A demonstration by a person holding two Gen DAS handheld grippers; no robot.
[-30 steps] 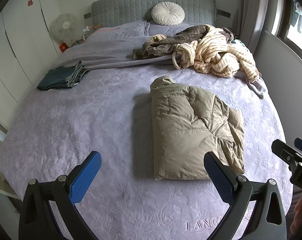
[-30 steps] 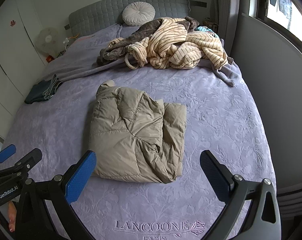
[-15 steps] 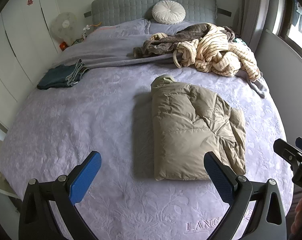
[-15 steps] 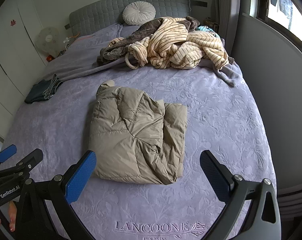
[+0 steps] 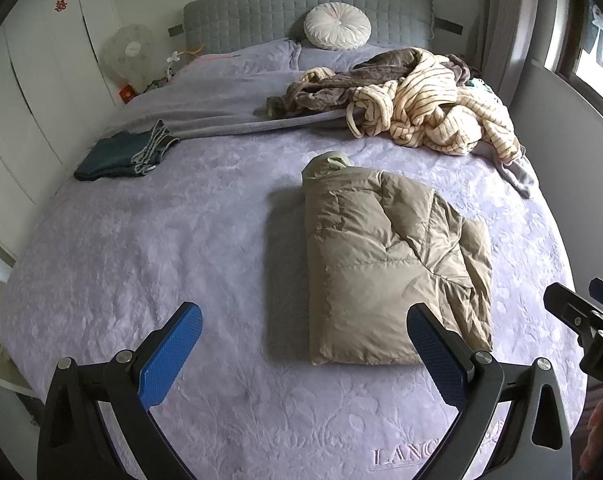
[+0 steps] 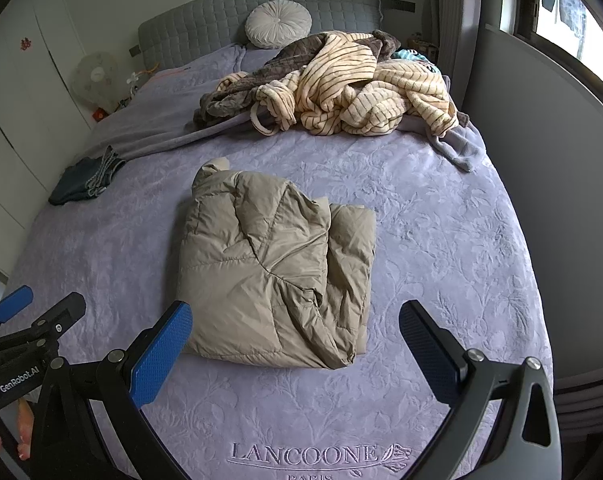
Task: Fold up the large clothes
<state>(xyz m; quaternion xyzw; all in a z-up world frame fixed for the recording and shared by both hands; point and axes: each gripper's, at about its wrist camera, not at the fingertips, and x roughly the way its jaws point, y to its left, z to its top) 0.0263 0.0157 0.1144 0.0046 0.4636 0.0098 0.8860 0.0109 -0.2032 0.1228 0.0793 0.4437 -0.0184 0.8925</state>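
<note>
A beige puffer jacket (image 5: 389, 268) lies folded into a rectangle on the lilac bed cover (image 5: 161, 248); it also shows in the right wrist view (image 6: 273, 272). My left gripper (image 5: 301, 356) is open and empty, held above the near edge of the bed, just in front of the jacket's left corner. My right gripper (image 6: 297, 356) is open and empty, in front of the jacket's near edge. Neither touches the jacket.
A heap of striped cream and brown clothes (image 5: 413, 100) lies at the back right of the bed. Folded dark jeans (image 5: 121, 156) lie at the left. A round white cushion (image 5: 337, 32) leans on the grey headboard. A grey wall panel (image 6: 549, 200) runs along the bed's right side.
Both grippers have drawn back slightly from the jacket; it lies a little further away in both views. The jacket itself has not moved.
</note>
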